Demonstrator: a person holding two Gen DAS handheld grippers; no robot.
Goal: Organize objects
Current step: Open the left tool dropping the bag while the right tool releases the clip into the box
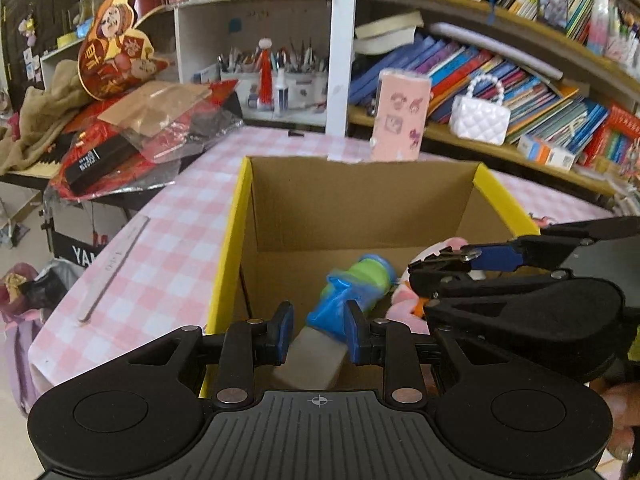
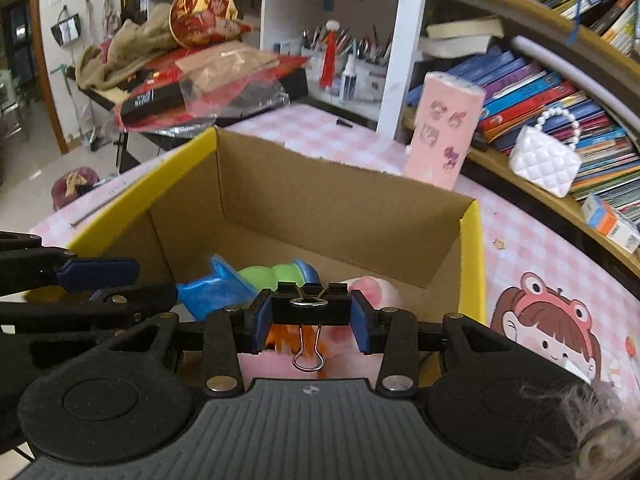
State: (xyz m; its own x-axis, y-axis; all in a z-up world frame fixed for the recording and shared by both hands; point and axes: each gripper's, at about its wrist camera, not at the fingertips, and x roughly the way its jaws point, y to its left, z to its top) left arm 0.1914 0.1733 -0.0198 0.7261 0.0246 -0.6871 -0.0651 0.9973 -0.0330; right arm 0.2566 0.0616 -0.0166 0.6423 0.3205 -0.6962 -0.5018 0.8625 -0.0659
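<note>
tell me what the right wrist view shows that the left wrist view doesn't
Right wrist only: the black metal binder clip clamped in the right gripper, and a cartoon girl print on the tablecloth.
Left wrist only: the left gripper, nothing visibly gripped.
Both: the yellow-edged cardboard box, blue-and-green plastic toy, pink plush.
</note>
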